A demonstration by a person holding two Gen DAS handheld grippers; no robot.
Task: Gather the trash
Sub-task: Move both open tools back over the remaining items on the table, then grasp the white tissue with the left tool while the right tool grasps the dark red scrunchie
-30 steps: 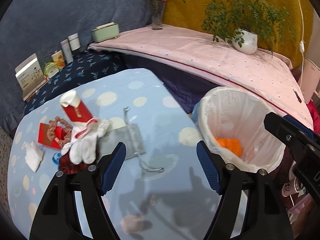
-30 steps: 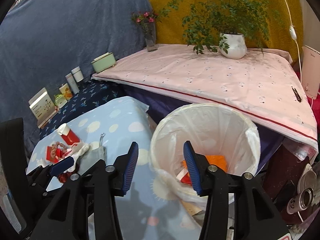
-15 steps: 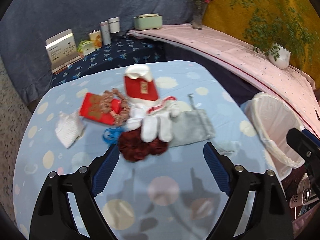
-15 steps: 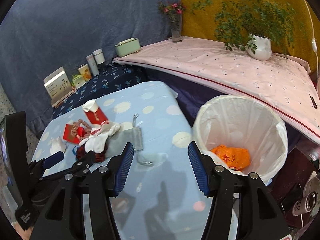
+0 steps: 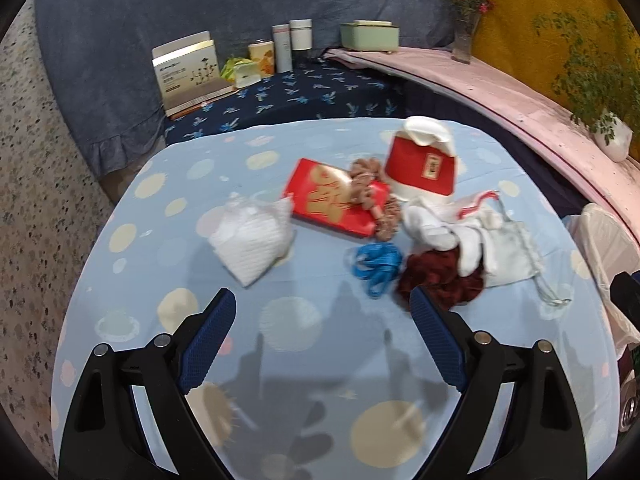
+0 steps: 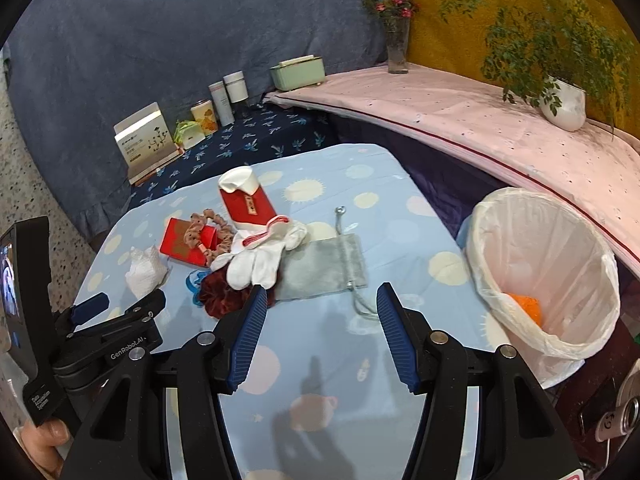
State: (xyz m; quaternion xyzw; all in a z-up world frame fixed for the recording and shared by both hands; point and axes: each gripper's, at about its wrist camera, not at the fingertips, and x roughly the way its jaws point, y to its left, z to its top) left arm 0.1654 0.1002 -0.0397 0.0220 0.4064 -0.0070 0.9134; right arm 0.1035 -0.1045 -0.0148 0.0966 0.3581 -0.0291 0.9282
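A crumpled white tissue (image 5: 252, 236) lies on the blue dotted tablecloth (image 5: 296, 344), left of a pile: red envelope (image 5: 336, 202), bead string (image 5: 368, 184), red-and-white box (image 5: 424, 164), white glove (image 5: 452, 228), blue band (image 5: 376, 264), dark red scrunchie (image 5: 436, 276), grey pouch (image 5: 512, 252). My left gripper (image 5: 322, 310) is open and empty, just short of the tissue and the pile. My right gripper (image 6: 318, 304) is open and empty above the cloth, near the pouch (image 6: 324, 266). The white-lined bin (image 6: 548, 276) holds orange trash (image 6: 524, 306).
A dark shelf behind the table carries a white box (image 5: 188, 70), jars (image 5: 288, 46) and a green container (image 5: 370, 34). A pink-covered ledge (image 6: 480, 120) bears a vase (image 6: 396, 46) and a potted plant (image 6: 560, 100). Cans (image 6: 620, 420) lie beside the bin.
Both grippers swung left from the bin toward the pile. The left gripper moved in closer to the tissue. Both stayed open and empty.
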